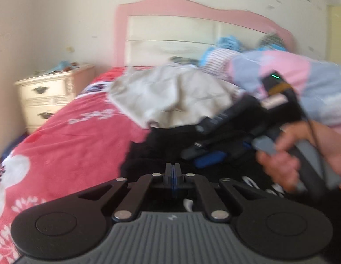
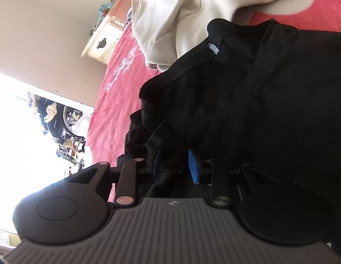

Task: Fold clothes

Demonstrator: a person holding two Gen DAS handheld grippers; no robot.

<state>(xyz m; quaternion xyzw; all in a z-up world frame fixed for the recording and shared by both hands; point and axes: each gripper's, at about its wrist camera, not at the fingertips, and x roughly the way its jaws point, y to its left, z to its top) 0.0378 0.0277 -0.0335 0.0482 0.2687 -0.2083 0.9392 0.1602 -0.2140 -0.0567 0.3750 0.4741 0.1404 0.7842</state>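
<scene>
on the red blanket (image 1: 82, 140), left fingers (image 1: 173, 171) pressed together, right fingers (image 2: 177, 167) parted around black garment (image 2: 269, 110).

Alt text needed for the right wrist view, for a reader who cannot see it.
The right gripper has crumpled black fabric bunched between its parted blue-padded fingers. Beyond lies a rumpled cream garment on a red patterned bedspread, with a cream nightstand by the wall.

We find the left wrist view smeared by motion: the bedspread lettering (image 1: 91, 115) is unreadable. The hand (image 1: 302, 154) runs off the right edge. In the right wrist view, the black garment (image 2: 269, 110) fills the right side, its outline cut off.
</scene>
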